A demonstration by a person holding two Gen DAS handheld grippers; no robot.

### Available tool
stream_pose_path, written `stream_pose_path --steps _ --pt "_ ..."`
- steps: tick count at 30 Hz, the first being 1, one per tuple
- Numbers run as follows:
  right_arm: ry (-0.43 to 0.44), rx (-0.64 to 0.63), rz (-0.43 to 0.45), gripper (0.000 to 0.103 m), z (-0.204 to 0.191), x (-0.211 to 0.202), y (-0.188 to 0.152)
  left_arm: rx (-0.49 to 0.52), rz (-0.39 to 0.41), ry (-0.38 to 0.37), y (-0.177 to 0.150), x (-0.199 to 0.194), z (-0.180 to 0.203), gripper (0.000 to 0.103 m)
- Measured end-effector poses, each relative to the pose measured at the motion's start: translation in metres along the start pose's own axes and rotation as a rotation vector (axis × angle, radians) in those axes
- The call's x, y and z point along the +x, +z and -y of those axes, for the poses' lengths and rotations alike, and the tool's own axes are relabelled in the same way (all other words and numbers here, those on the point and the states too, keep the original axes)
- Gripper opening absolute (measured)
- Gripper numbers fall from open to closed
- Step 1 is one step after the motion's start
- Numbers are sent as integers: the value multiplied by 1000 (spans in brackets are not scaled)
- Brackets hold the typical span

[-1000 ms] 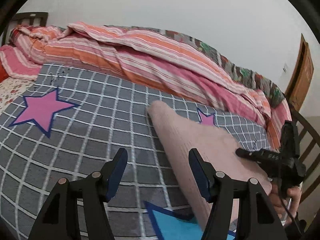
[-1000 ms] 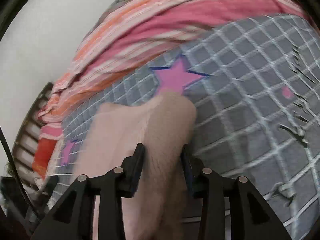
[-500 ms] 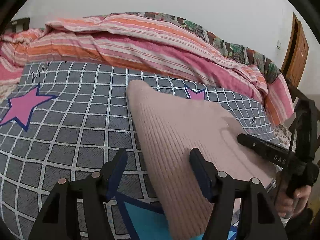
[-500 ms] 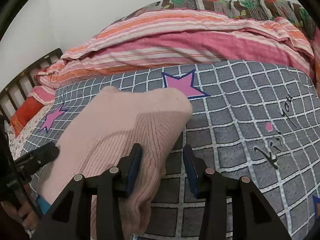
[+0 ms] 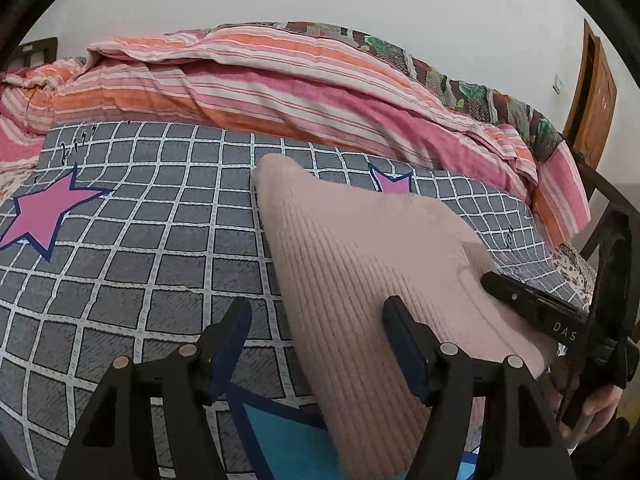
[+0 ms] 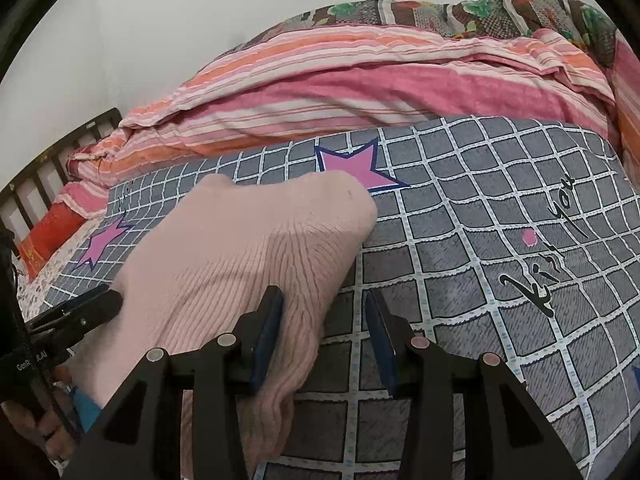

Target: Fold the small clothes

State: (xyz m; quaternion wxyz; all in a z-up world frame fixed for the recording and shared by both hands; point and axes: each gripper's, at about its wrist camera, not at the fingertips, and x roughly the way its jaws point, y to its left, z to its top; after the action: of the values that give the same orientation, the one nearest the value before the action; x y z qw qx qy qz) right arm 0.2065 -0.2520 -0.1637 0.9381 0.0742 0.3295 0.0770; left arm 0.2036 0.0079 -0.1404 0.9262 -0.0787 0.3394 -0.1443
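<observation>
A pink ribbed knit garment (image 5: 360, 264) lies flat on the grey checked bedsheet (image 5: 152, 240). My left gripper (image 5: 316, 332) hovers low over its near left edge. Its jaws are opening, the cloth runs between them, and neither pad presses on it. In the right wrist view the garment (image 6: 240, 256) spreads to the left. My right gripper (image 6: 324, 320) is open over the garment's right edge: the left pad rests against the cloth and the right pad stands apart over bare sheet. Each view shows the other gripper at the garment's near corner: right gripper (image 5: 536, 308), left gripper (image 6: 80, 312).
A rolled pink and orange striped quilt (image 5: 280, 80) lines the far side of the bed, with a patterned blanket (image 6: 460, 12) behind it. A dark bed rail (image 6: 44, 176) stands at the left, a wooden door (image 5: 592, 92) at the right. Pink stars (image 5: 44, 208) mark the sheet.
The right gripper has rolled level, and the garment, which filled its jaws, now lies on the sheet. The left gripper shifted right, so the garment's edge lies between its wider jaws.
</observation>
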Motion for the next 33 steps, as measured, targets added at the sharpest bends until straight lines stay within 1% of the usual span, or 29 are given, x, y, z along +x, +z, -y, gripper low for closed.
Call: stream_pose_path --steps 2,8,11,13,16,17,19,22,23,27,33 --pt "0 0 2 42 -1 0 0 6 9 17 -1 -1 2 71" --pt "-19 -15 5 42 -5 -3 1 28 42 38 -2 -5 6 71" --pt "6 -12 -30 42 -3 -3 5 20 46 27 -2 -7 4 71" --pt "33 17 -31 45 1 -5 7 25 52 31 -1 -9 5 71" --pt "57 28 -38 45 3 -9 11 26 58 20 1 -11 5 69" --pt "65 32 -32 45 3 -12 12 20 62 12 1 -13 4 68" --pt "71 32 10 45 4 -22 15 1 76 -6 3 -15 1 68" --pt "53 15 76 45 10 -35 18 -18 89 -21 5 -17 -2 68" --pt "57 20 86 45 13 -37 19 -23 88 -22 5 -16 -3 68" --pt "69 50 72 45 20 -35 17 -31 72 -12 6 -11 -3 68" --pt "80 23 46 45 10 -27 12 -34 72 -15 5 -8 -1 68"
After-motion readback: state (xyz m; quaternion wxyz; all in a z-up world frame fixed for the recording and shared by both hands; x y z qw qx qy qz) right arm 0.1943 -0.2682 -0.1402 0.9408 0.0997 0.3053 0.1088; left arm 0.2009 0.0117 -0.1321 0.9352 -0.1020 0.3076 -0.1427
